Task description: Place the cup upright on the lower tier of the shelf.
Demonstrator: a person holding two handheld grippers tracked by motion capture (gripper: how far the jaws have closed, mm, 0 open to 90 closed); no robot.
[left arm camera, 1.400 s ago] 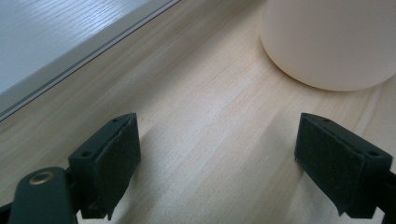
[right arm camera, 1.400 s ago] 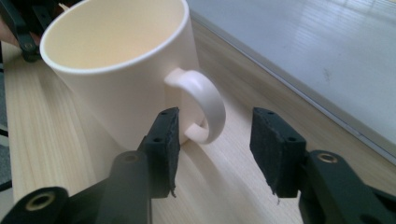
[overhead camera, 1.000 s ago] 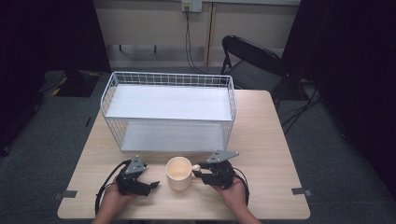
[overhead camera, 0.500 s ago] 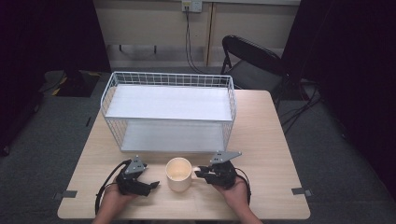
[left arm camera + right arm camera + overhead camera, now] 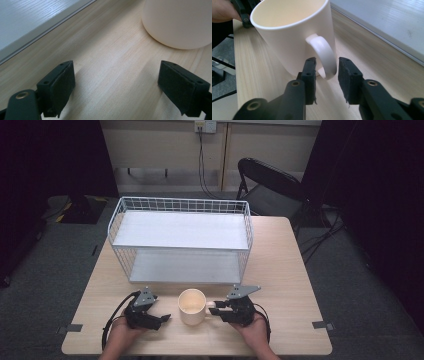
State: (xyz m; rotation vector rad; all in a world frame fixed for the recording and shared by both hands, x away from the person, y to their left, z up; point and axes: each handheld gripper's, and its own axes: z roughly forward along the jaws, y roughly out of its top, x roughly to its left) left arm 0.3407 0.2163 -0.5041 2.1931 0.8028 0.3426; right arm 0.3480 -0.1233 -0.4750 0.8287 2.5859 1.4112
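A cream mug [image 5: 192, 306] stands upright near the table's front edge, its handle [image 5: 211, 304] pointing right. My right gripper [image 5: 213, 309] lies on the table just right of it. In the right gripper view the right gripper [image 5: 327, 68] is open, its jaws close on either side of the mug's handle [image 5: 324, 52] with small gaps. My left gripper [image 5: 165, 318] rests on the table left of the mug, open and holding nothing. Seen from the left gripper [image 5: 117, 87], the mug [image 5: 175, 22] stands ahead to the right, apart from the pads.
A white wire basket rack [image 5: 180, 202] with two white shelves stands behind the mug at mid-table; its lower shelf [image 5: 387, 22] lies close ahead. A black folding chair [image 5: 270, 180] stands beyond the wooden table [image 5: 280, 260]. A hand [image 5: 222, 10] holds the left gripper.
My right gripper has edged left toward the mug, bringing its jaws around the handle. The mug and the left gripper have stayed put.
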